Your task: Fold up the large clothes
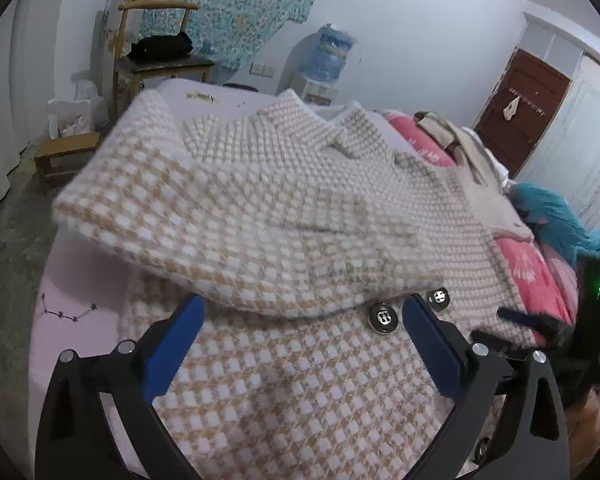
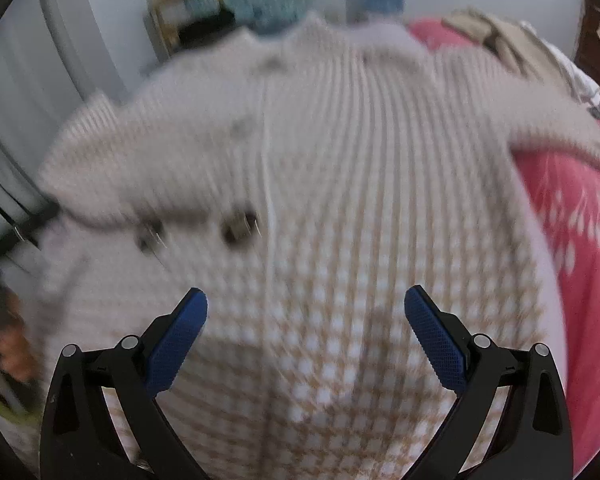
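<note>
One checked coat (image 1: 284,216) flat on the bed (image 1: 80,280), collar toward far wall, long axis running away, one sleeve folded across, two buttons (image 1: 384,317), left gripper (image 1: 300,312) and right gripper (image 2: 306,304) jaws wide, empty

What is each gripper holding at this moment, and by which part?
Nothing. The left gripper and the right gripper both stand open above the checked coat, their pads clear of the fabric.
</note>
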